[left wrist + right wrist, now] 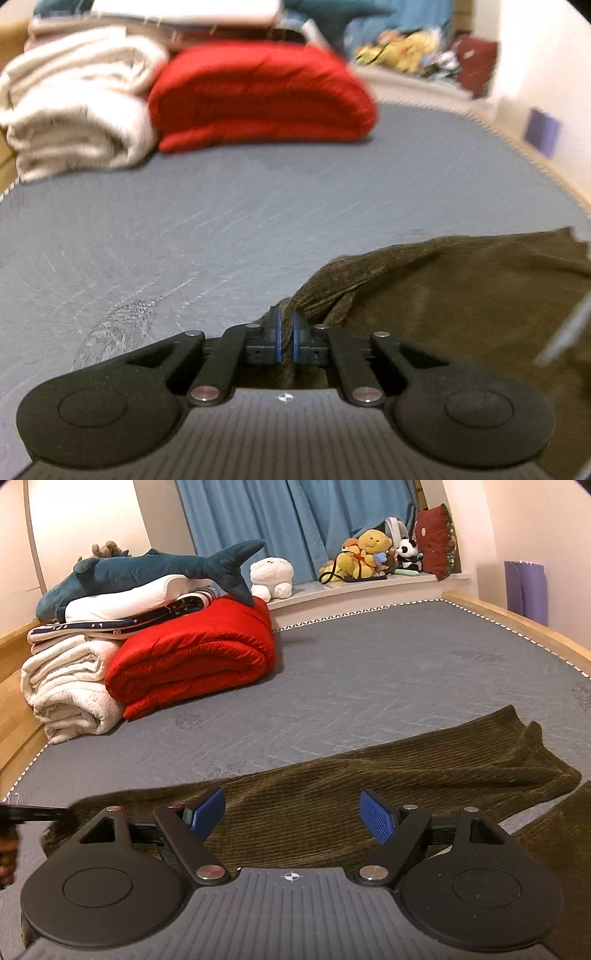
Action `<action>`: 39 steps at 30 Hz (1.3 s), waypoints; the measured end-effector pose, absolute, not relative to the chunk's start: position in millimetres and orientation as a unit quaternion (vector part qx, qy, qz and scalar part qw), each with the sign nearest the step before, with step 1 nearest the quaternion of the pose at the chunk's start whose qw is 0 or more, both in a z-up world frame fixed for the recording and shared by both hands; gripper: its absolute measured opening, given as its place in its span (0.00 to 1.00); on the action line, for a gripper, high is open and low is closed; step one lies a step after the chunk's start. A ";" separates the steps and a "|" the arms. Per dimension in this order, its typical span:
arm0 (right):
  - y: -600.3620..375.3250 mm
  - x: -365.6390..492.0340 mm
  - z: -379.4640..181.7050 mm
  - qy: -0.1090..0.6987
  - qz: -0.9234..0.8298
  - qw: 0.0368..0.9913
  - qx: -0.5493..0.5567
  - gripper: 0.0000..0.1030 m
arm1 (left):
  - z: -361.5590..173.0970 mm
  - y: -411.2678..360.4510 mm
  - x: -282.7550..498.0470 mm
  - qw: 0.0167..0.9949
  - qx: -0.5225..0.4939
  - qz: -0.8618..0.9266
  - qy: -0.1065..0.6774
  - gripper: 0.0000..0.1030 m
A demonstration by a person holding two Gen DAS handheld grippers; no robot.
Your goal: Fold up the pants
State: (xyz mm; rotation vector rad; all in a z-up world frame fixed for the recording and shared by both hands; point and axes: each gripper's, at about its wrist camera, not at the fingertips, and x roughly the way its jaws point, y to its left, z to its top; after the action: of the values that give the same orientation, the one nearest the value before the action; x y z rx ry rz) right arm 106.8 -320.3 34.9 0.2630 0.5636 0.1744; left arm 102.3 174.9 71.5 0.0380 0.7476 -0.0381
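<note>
Dark olive corduroy pants (388, 775) lie spread across the near part of the grey mattress (369, 672). In the left wrist view my left gripper (287, 325) is shut on a bunched edge of the pants (461, 295), and the cloth rises in a fold from the blue pads (300, 332). My right gripper (291, 812) hovers over the middle of the pants, open, its blue pads (378, 816) wide apart with nothing pinched between them. At the far left edge of the right wrist view a dark bar (33, 814) and a hand (7, 849) show.
A folded red quilt (195, 657) and a rolled white blanket (70, 690) sit at the back left, under stacked bedding and a plush shark (147, 568). Stuffed toys (373, 554) line the window ledge before blue curtains. A wooden bed frame (517, 624) borders the mattress.
</note>
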 end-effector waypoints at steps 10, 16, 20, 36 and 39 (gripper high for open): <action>-343.2 96.3 28.6 0.284 0.076 0.936 0.193 0.79 | 32.3 143.2 -62.0 0.895 -0.030 -0.055 0.441 0.07; -354.1 95.2 21.6 0.292 0.066 0.934 0.193 0.79 | 38.5 203.7 -63.3 0.881 -0.219 0.020 0.418 0.76; -371.5 97.5 16.4 0.296 0.049 0.931 0.208 0.79 | 10.7 226.9 -54.1 0.835 -0.315 0.050 0.448 0.77; -453.2 147.8 -54.7 0.311 -0.005 0.867 0.389 0.42 | 9.9 215.5 -19.3 0.859 -0.276 0.060 0.428 0.10; -455.0 159.2 -68.3 0.316 -0.003 0.855 0.411 0.46 | 47.2 219.1 -52.6 0.889 -0.274 0.069 0.360 0.09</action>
State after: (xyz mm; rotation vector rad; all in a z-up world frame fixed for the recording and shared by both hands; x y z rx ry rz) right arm 159.2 -455.0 -68.3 0.8631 0.6647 -0.0063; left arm -52.6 219.1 47.2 -0.5686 0.7483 0.1431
